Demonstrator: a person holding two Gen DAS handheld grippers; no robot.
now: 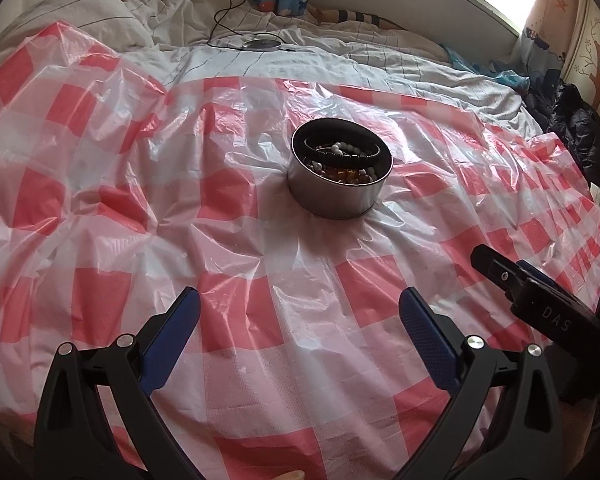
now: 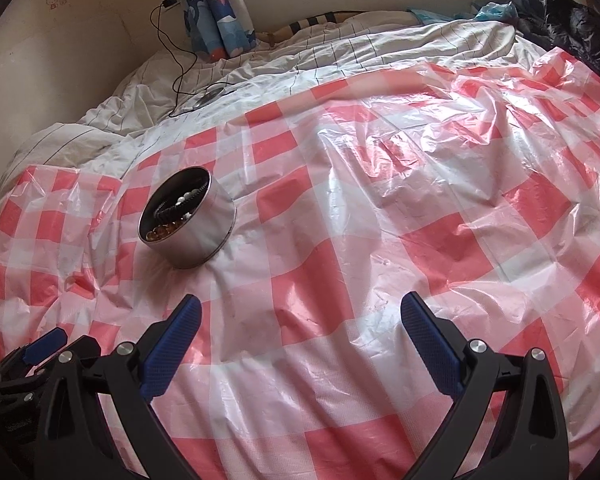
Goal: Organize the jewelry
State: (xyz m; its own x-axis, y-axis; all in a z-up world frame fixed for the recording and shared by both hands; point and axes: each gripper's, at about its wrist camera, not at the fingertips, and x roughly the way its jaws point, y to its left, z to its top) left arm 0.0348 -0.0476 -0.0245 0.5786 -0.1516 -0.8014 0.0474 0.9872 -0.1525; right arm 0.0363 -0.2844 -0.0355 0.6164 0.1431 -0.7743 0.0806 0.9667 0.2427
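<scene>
Metal tin [image 1: 339, 184] mid-frame already holding bracelets [image 1: 342, 152]; looks nearly done.
Left gripper [image 1: 300, 336] and right gripper [image 2: 300, 340] both spread wide, empty; no loose jewelry visible on checked plastic sheet [image 1: 140, 240].

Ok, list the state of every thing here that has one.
Round tin: upright, lidless, on the checked plastic sheet.
Black bracelet: inside tin, on top.
Amber beads: inside tin, underneath.
Left gripper: open, empty.
Right gripper: open, empty.

I count one round metal tin [image 1: 336, 190] on one red-checked plastic sheet [image 1: 260, 280]. In it I see one black bracelet [image 1: 342, 151], one white-beaded strand [image 1: 340, 147] and amber beads [image 1: 346, 174], too bunched to count. Two grippers: my left gripper [image 1: 300, 312], my right gripper [image 2: 300, 316].
</scene>
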